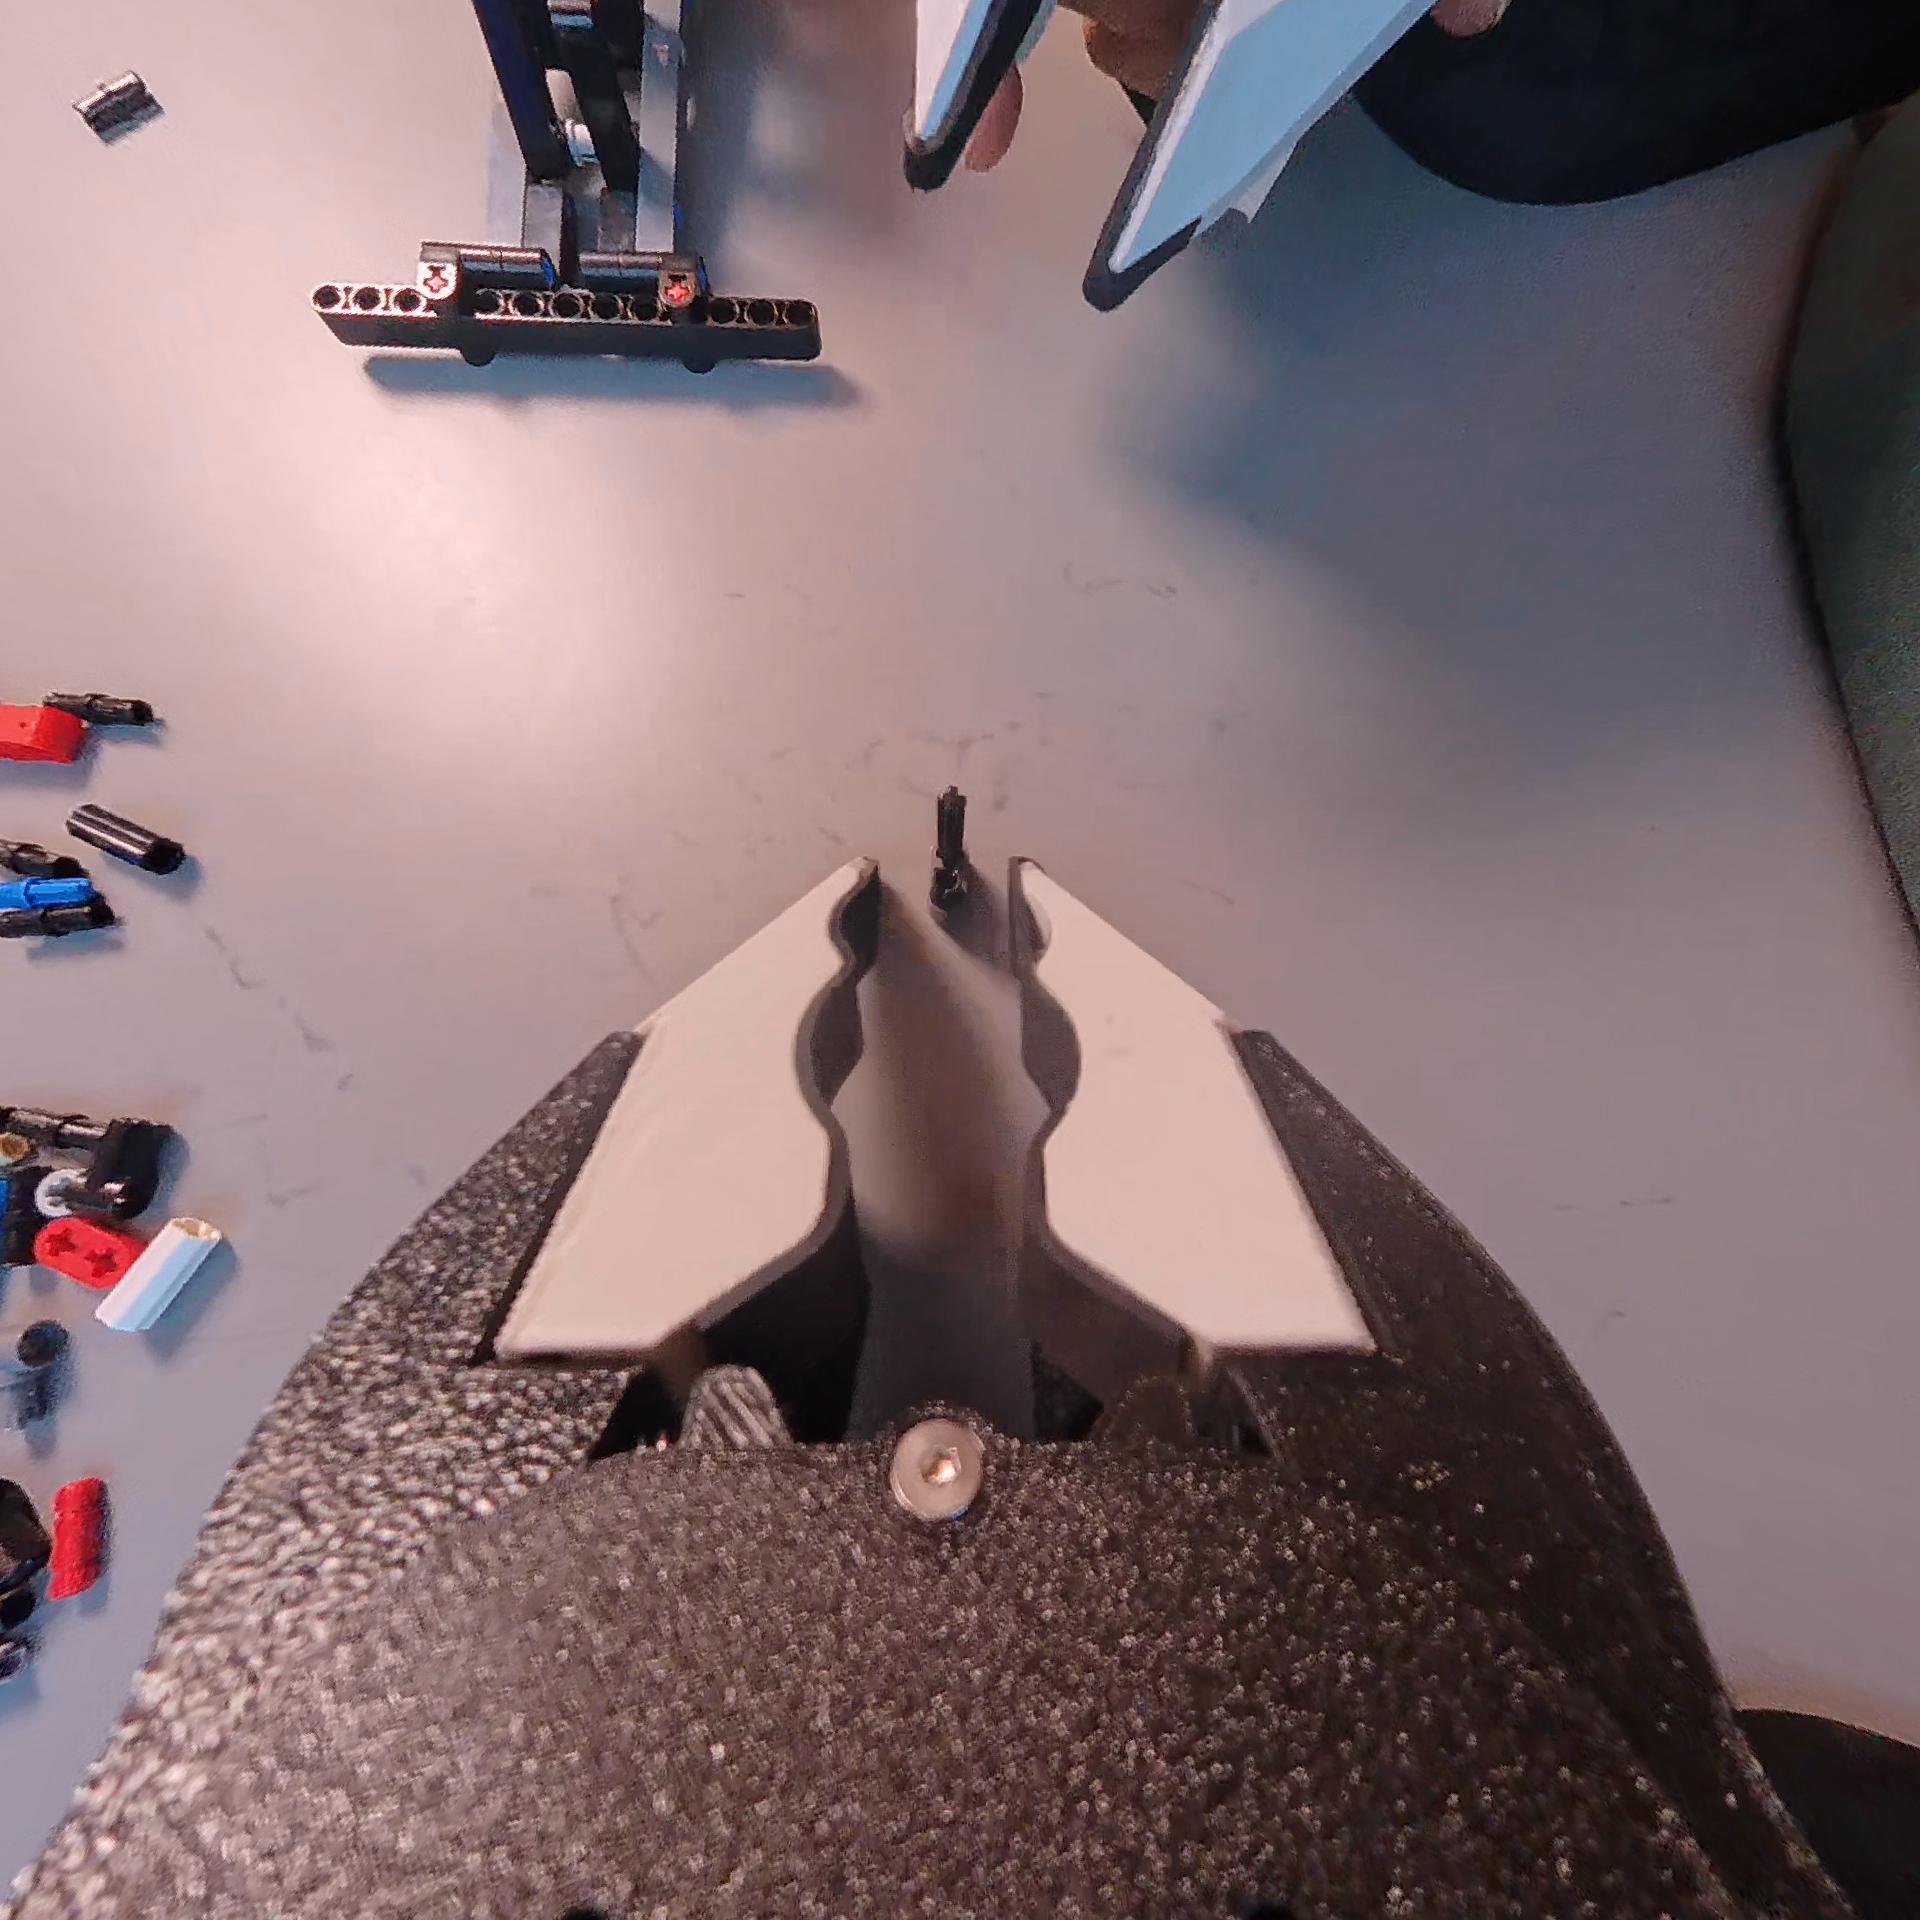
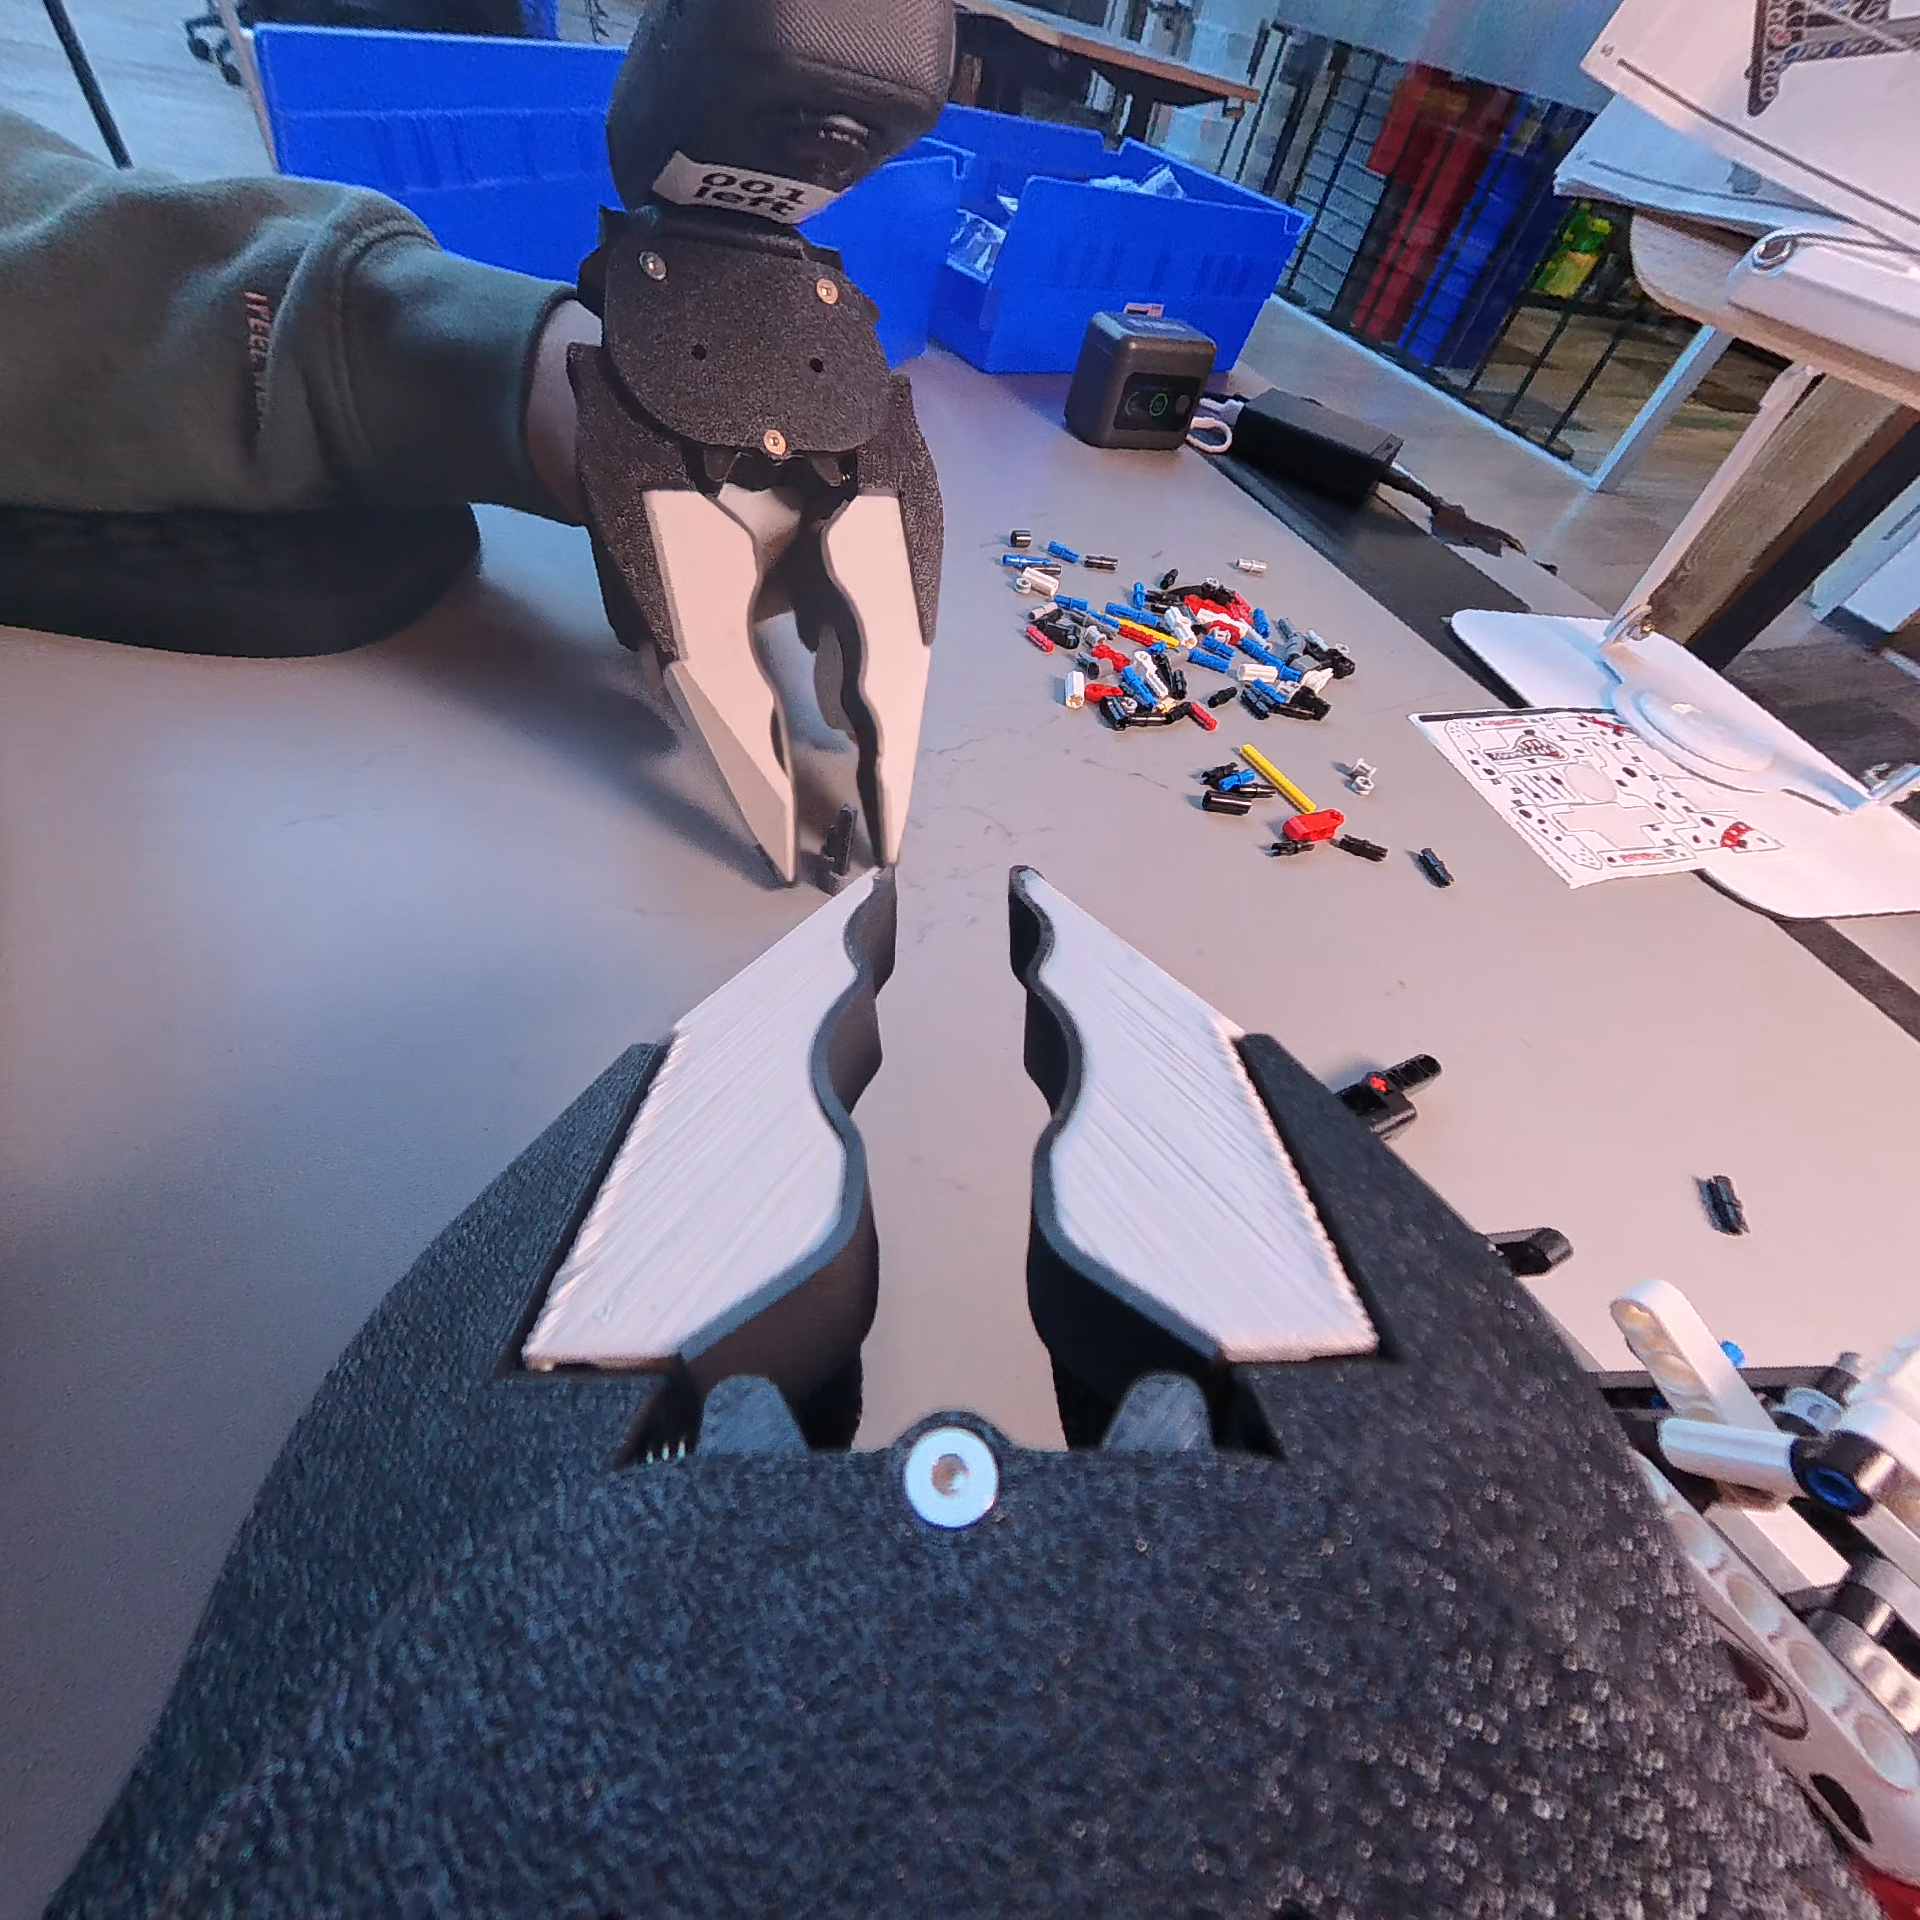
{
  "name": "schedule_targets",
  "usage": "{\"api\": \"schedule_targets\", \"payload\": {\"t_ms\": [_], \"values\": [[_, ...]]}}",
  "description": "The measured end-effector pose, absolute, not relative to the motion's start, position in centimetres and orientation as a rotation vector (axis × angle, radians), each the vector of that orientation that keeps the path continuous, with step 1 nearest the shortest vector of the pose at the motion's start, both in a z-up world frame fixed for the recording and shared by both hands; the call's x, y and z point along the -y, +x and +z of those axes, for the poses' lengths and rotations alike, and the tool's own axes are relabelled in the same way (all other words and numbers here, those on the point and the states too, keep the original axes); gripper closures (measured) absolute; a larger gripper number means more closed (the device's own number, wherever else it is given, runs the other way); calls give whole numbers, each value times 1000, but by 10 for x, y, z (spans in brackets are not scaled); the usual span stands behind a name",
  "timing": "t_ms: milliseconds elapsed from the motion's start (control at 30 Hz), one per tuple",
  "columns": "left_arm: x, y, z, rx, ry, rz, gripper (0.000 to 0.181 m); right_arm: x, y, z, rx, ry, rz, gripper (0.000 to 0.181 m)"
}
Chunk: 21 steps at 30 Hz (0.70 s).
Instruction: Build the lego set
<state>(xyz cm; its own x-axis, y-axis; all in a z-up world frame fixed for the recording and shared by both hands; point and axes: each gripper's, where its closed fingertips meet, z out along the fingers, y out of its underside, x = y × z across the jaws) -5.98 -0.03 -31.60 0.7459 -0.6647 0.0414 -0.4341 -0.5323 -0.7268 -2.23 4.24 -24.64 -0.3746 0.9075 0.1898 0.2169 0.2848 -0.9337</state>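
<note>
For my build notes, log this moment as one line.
left tongs: open around black pin on table | right tongs: open, empty | assembly: untouched

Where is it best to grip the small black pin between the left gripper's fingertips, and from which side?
Grip the small black pin across its middle, coming from above with the left gripper: it seems to stand roughly upright on the grey table, its slim sides exposed.
</note>
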Motion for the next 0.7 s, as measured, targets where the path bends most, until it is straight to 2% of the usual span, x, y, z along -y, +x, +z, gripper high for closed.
{"api": "schedule_targets", "payload": {"t_ms": [200, 367, 467, 567, 700], "values": [[-3, -69, -282, -655, -2059, -529, 143, -48, -22, -244, 1751, -1034, 1130, 160], [-23, -125, -232, -335, -1854, -347, 139, -54, -24, -237, 1689, -1029, 1114, 159], [-28, -182, -227, -73, -1835, -141, 137, -63, -26, -228, 1616, -1036, 1102, 149], [-25, -214, -227, 93, -1807, -65, 132, -80, -28, -218, 1502, -1076, 1080, 127], [-22, -231, -217, 184, -1729, -2, 127, -104, -21, -188, 1276, -1074, 1105, 123]]}}
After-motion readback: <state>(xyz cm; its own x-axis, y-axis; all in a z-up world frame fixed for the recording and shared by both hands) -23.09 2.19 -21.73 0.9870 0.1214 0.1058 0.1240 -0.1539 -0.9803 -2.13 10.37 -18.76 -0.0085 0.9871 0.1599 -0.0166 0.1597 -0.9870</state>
